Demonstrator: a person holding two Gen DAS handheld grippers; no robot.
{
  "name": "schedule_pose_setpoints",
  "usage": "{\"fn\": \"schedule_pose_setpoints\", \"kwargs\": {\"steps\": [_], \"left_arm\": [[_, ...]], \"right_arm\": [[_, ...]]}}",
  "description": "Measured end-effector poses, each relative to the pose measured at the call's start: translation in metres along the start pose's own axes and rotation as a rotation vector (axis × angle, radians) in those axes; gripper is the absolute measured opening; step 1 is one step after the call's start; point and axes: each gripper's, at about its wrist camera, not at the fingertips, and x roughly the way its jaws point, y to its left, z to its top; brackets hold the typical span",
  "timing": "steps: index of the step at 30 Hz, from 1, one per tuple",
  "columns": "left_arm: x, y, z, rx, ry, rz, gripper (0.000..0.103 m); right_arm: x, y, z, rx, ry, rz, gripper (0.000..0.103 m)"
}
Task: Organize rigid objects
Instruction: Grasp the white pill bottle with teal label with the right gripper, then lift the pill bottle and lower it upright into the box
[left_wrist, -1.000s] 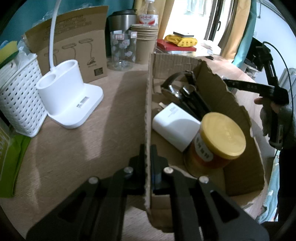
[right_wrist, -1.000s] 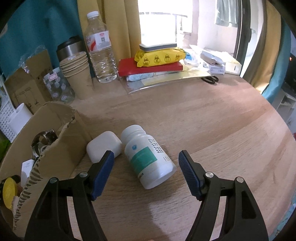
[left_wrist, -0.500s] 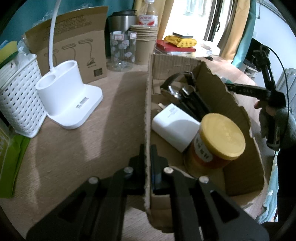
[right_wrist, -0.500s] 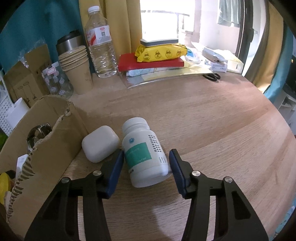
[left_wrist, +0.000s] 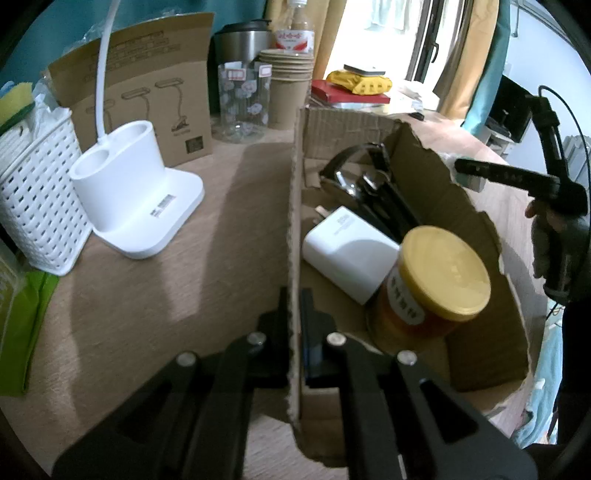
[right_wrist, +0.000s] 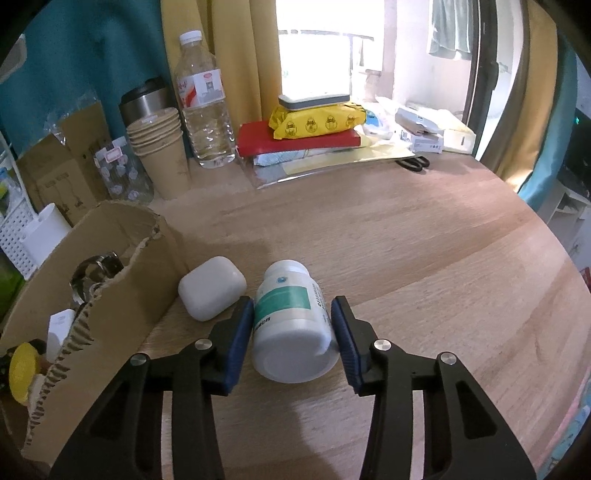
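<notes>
From the left wrist, the left gripper (left_wrist: 294, 325) is clamped on the near wall of a torn cardboard box (left_wrist: 436, 177) on the wooden worktop (left_wrist: 155, 295), one finger on each side of the cardboard; inside the box lie a white charger (left_wrist: 349, 251), a yellow-lidded jar (left_wrist: 432, 284) leaning against it, and dark metal items behind them; a white lamp base (left_wrist: 136, 206) and a white lattice basket (left_wrist: 37, 206) stand to the left of the box; From the right wrist, the right gripper (right_wrist: 293, 332) straddles a white pill bottle (right_wrist: 291, 321) lying on its side on the worktop, cap pointing away; its blue-padded fingers (right_wrist: 240, 339) are closing, the pads at or almost at the bottle's sides; a white earbud case (right_wrist: 211, 288) rests just left of the bottle, beside the box's ragged outer wall
</notes>
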Motion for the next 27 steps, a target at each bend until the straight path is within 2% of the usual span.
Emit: {"fn": "schedule_pose_setpoints", "kwargs": {"steps": [14, 27], "left_arm": [[0.0, 0.0, 0.0, 0.0, 0.0, 0.0, 0.004], [-0.001, -0.001, -0.001, -0.003, -0.002, -0.002, 0.004]], "right_arm": [[-0.04, 0.015, 0.018, -0.025, -0.086, 0.016, 0.046], [-0.068, 0.054, 0.04, -0.098, -0.156, 0.077, 0.046]]}}
